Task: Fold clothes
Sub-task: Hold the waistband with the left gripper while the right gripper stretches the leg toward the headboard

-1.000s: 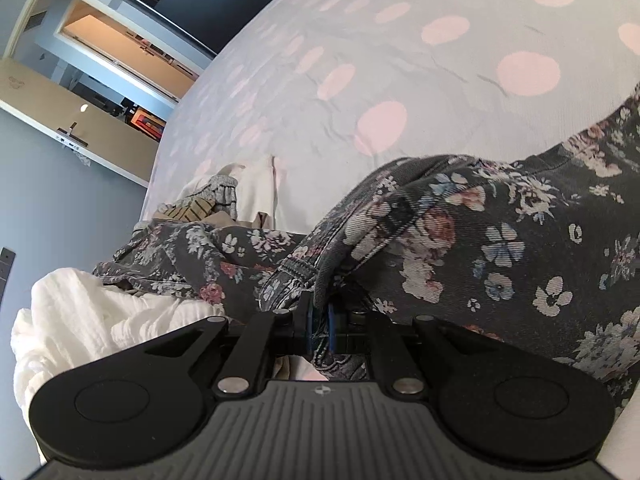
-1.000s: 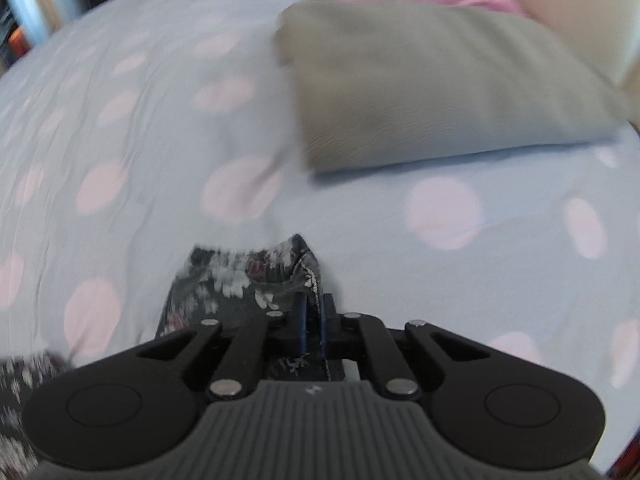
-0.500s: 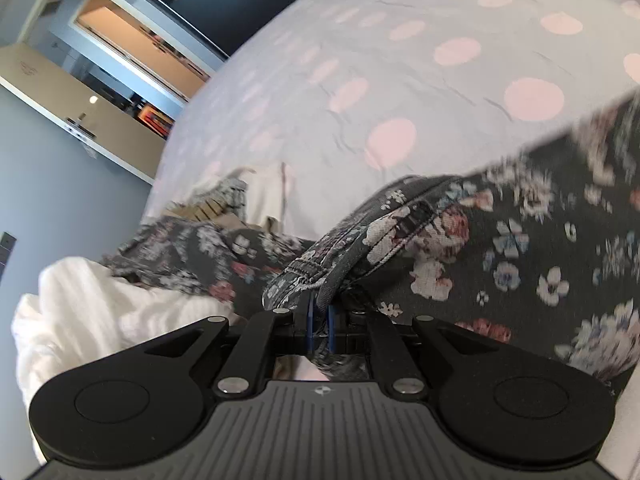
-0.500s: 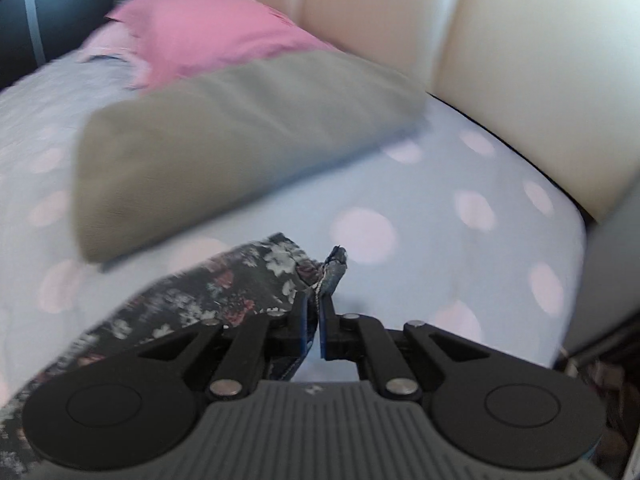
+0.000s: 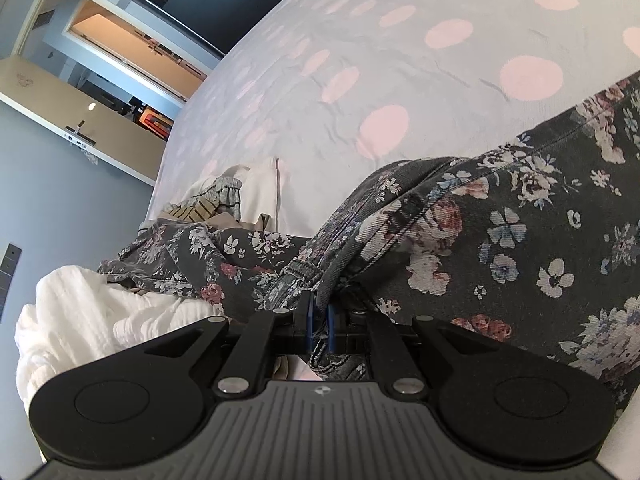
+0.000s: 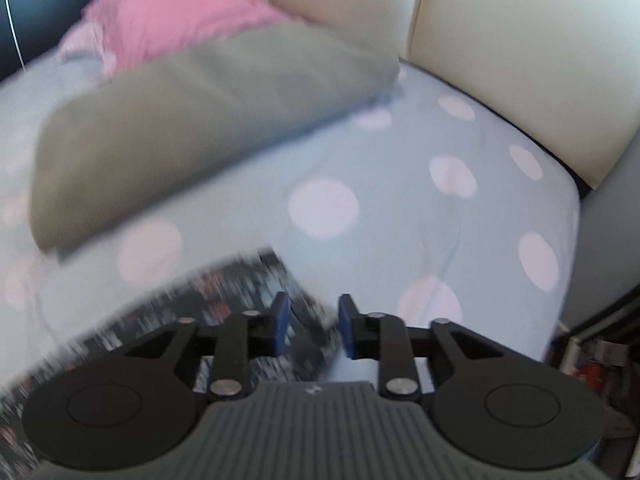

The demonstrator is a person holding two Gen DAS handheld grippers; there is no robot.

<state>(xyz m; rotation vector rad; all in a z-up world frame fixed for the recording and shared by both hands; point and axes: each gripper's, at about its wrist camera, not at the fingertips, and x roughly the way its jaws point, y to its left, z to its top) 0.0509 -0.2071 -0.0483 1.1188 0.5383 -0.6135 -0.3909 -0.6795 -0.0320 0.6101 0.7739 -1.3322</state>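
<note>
At the left edge of the bed (image 5: pixel 400 60), in the left wrist view, a heap of unfolded clothes waits: a white crinkled garment (image 5: pixel 92 320), a striped piece (image 5: pixel 208 204) and more floral cloth behind. Next to that heap the left gripper (image 5: pixel 319 322) has its fingers clamped on the waistband end of the floral trousers (image 5: pixel 500 232), which stretch away to the right across the dotted sheet. At their far end, in the right wrist view, the right gripper (image 6: pixel 312 326) has just been opening its fingers; they stand apart with the trouser hem (image 6: pixel 280 280) lying loose between them, near the grey pillow (image 6: pixel 192 128) and pink pillow (image 6: pixel 172 16) by the headboard. Judging from this, the trousers are only laid out lengthwise; no fold is made yet, and the heap is untouched. The hem is badly blurred, and the trousers' middle falls outside both views.
</note>
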